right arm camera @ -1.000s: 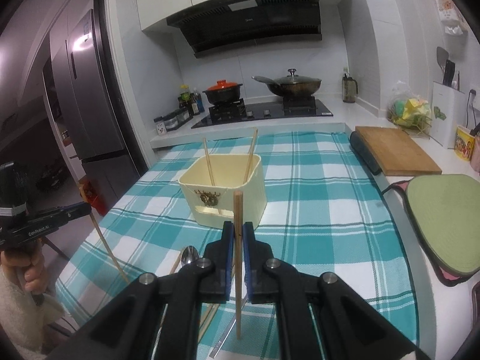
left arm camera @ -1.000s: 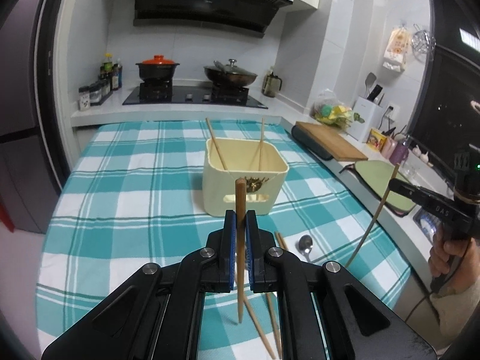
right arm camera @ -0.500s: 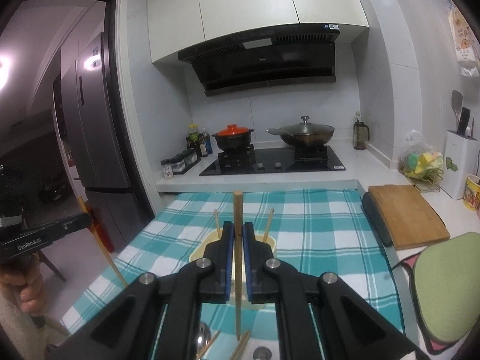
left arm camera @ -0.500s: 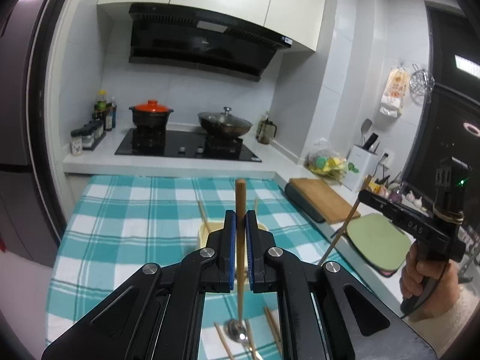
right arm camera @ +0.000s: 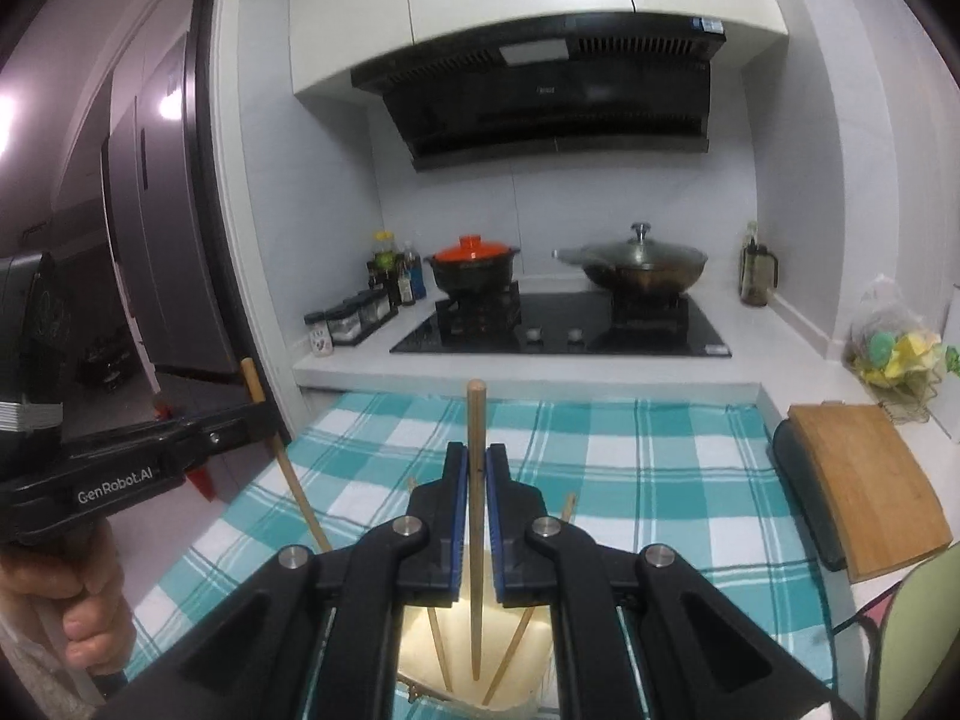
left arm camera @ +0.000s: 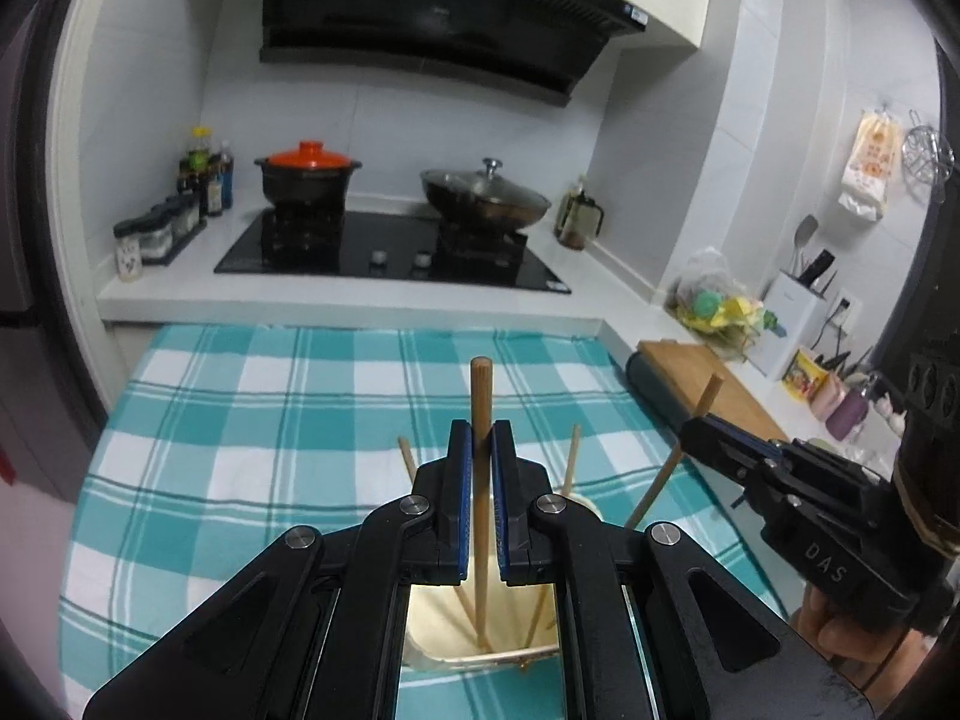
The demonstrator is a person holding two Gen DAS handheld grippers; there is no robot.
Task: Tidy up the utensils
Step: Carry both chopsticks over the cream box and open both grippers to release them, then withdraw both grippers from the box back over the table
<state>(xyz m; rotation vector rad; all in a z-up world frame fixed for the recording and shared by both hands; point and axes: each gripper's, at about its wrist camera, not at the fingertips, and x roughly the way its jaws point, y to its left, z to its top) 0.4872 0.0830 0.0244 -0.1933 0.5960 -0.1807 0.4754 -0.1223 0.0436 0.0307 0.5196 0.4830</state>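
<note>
**Two chopsticks over the bin, not yet dropped**

Both tongs have travelled from short of the bin to directly above it; spoon and loose sticks on the cloth, seen earlier, are now out of view.

- Left gripper [left arm camera: 481, 504]: pressed on an upright chopstick [left arm camera: 480, 420], lower tip inside the bin [left arm camera: 444, 645].
- Right gripper [right arm camera: 475, 516]: pinching a second chopstick [right arm camera: 476, 438], tip likewise within the bin.
- Bin, cream, on checked tablecloth [left arm camera: 252, 420]: already holds two leaning sticks.
- Done, by appearance: two stored, two carried over.
- Left: release both; then the items still on the cloth.
</note>
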